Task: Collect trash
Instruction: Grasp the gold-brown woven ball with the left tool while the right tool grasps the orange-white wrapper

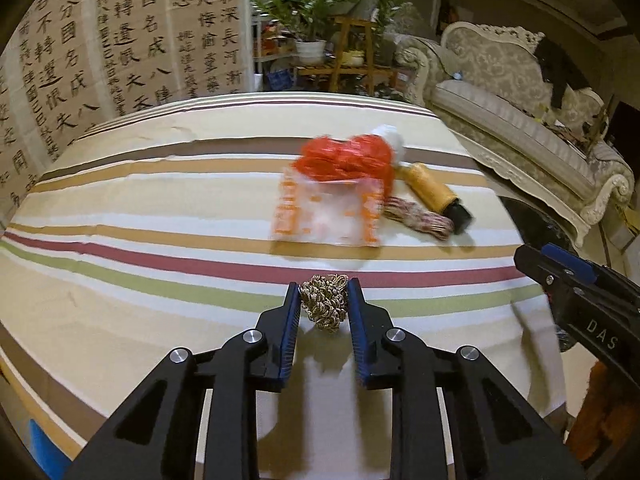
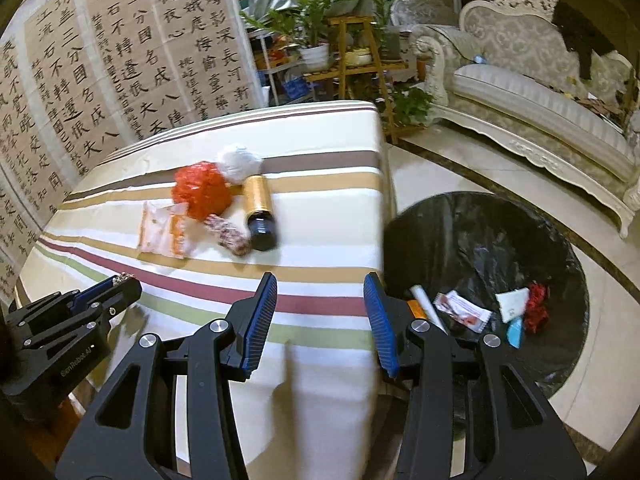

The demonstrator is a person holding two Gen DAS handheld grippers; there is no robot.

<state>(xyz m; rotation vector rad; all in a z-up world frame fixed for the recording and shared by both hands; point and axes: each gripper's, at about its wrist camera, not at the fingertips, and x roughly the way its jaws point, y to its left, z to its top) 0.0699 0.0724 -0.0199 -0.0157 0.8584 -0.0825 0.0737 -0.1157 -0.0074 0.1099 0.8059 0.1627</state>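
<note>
Your left tongs are squeezed on a small wad of gold string, with one blue pad on each side of it. Your right tongs are wide apart and hold nothing.

The wad looks soft, curly and light. It sits low over the striped cloth, at about 6 o'clock in the left view. I cannot tell if it is off the cloth yet.

I think you are in the carry step. Next, the wad needs to go toward 3 o'clock, over the table edge, to the bin with the shiny black bag, and then the tongs let go.

More trash waits at 12 o'clock: a flat see-through wrapper, a crinkly red bag, a fluffy white ball, a striped bundle and a round yellow bottle lying on its side. The bin already holds papers and wrappers.
</note>
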